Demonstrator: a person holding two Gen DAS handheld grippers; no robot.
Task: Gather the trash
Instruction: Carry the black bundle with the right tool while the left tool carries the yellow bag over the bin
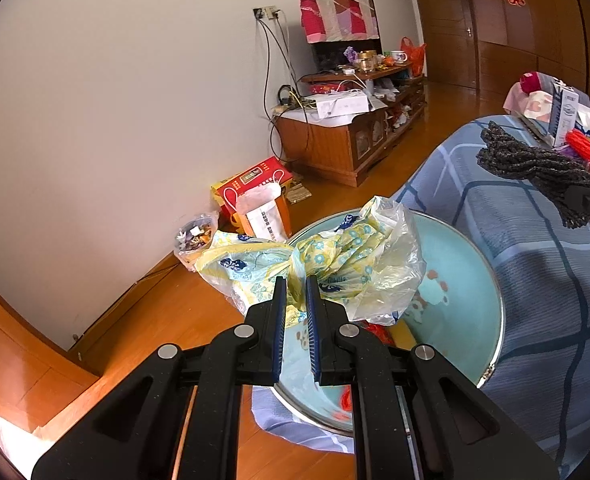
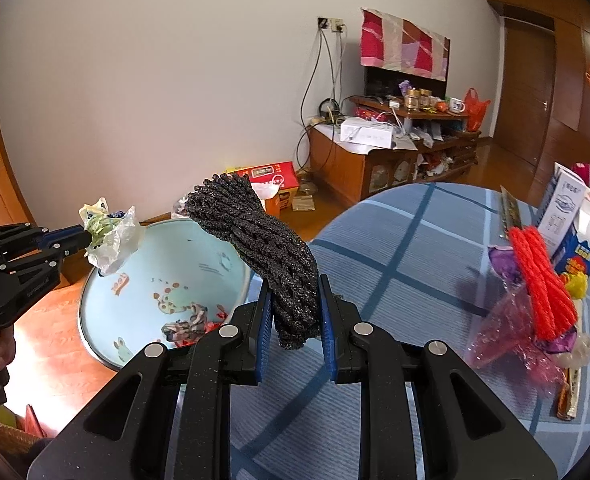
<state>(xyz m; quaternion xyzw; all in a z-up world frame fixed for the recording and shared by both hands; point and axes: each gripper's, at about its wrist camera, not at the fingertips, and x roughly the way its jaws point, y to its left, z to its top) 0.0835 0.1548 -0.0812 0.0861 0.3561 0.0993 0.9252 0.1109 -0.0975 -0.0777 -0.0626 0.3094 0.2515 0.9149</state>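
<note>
Both grippers loaded over the basin; more trash left on the worktop.

Left gripper (image 1: 296, 300) has its jaws pinching a crumpled plastic bag (image 1: 347, 264) above the basin (image 1: 471, 280); right gripper (image 2: 295, 312) has its jaws pinching a dark rope bundle (image 2: 267, 232), held over the blue checked worktop (image 2: 395, 248) just beside the basin rim; some scraps already lie in the basin, so collecting looks partly done; both loads are not yet dropped; left on the worktop, well apart to the right, are red cord (image 2: 543, 292), pink wrap (image 2: 507, 332) and a carton (image 2: 567, 204); farther off, boxes (image 1: 255, 184) on the floor and a cluttered cabinet (image 1: 335, 148) by the wall; nothing blocks the drop.
</note>
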